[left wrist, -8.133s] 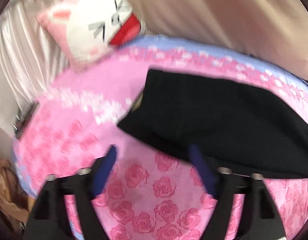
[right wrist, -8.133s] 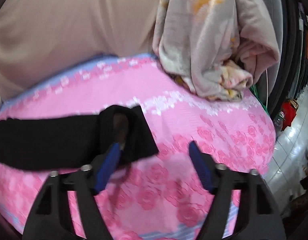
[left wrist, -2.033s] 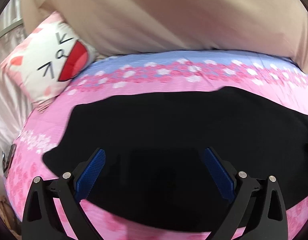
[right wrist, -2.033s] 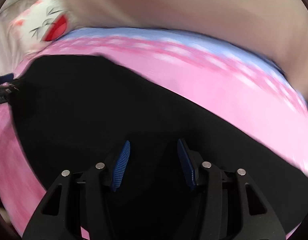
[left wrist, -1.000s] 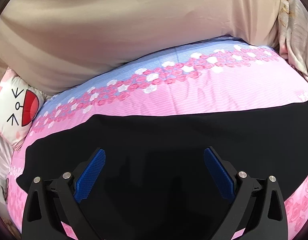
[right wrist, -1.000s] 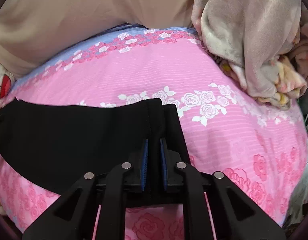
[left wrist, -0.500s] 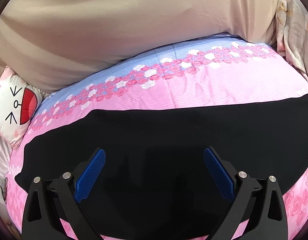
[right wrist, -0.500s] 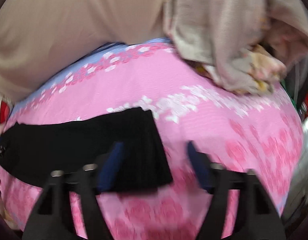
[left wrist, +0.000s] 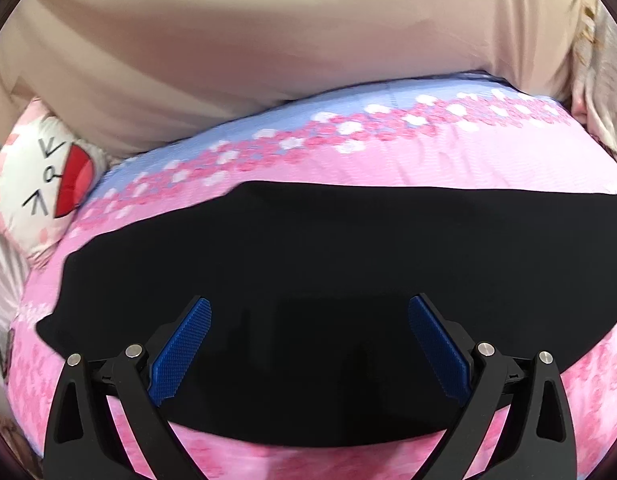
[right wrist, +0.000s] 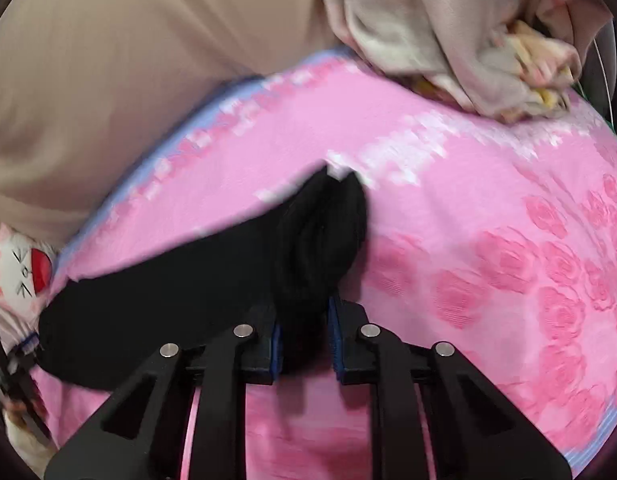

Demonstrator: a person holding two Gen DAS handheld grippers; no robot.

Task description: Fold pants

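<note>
So the black pants [left wrist: 328, 280] are laid flat across the pink rose-print bedsheet [left wrist: 428, 160], stretched left to right. The left gripper [left wrist: 309, 340] is hung over the near part of them with its blue pads [left wrist: 180, 344] spread wide, nothing pinched between. On the right side, the right gripper [right wrist: 304, 332] has just been closing, and its jaws are clamped on a bunched-up end of the pants [right wrist: 316, 240], which is lifted off the sheet. A cartoon-face pillow [left wrist: 40, 184] is seen at the far left, and a crumpled beige blanket [right wrist: 448, 32] is piled at the far right.
</note>
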